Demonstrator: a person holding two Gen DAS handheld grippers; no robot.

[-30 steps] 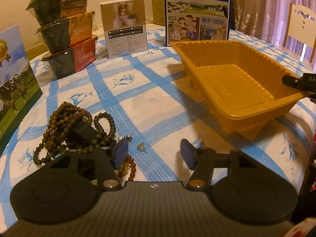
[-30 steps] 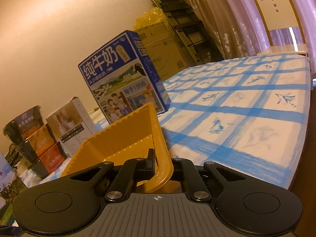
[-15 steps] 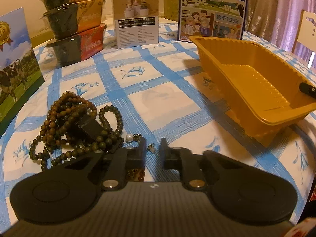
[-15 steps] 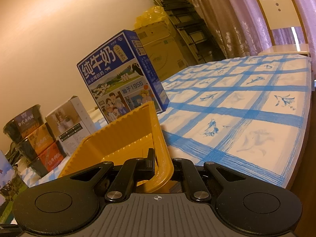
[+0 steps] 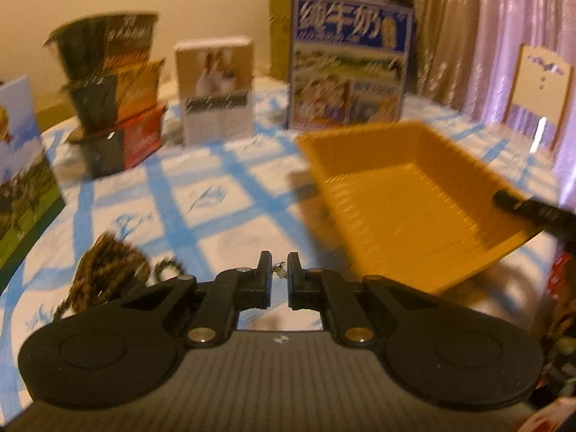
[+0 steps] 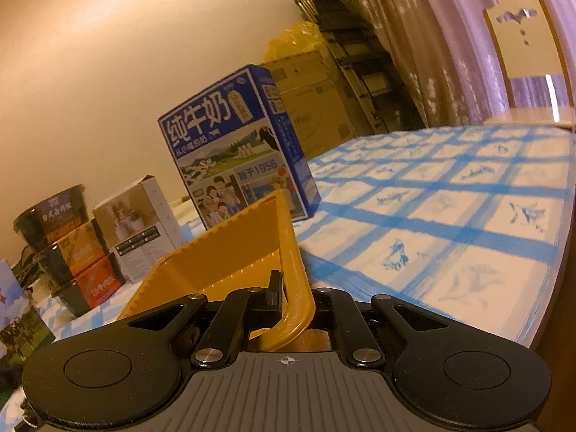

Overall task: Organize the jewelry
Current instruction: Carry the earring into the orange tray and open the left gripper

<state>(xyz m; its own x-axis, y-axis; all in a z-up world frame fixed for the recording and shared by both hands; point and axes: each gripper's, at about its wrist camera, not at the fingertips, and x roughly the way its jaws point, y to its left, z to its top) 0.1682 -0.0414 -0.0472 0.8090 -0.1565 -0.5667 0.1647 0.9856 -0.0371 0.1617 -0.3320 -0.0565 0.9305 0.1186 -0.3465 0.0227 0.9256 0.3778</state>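
My left gripper (image 5: 279, 270) is shut on a small silvery earring (image 5: 279, 268), held between the fingertips above the tablecloth. A heap of dark brown bead necklaces (image 5: 104, 270) lies on the cloth to its left. The yellow plastic tray (image 5: 403, 194) stands tilted at the right. My right gripper (image 6: 291, 289) is shut on the tray's near rim (image 6: 288, 252); its black fingertip shows on the tray edge in the left wrist view (image 5: 518, 205). The left wrist view is motion-blurred.
A blue milk carton (image 5: 349, 68), a white box (image 5: 216, 90) and stacked instant-noodle bowls (image 5: 108, 90) stand at the back of the blue-checked table (image 6: 450, 216). A picture box (image 5: 21, 165) stands at the far left. A chair (image 5: 540, 90) is behind right.
My left gripper closed on the small earring beside the beads and lifted it off the cloth, rising and tilting up. My right gripper kept its hold on the tray rim.
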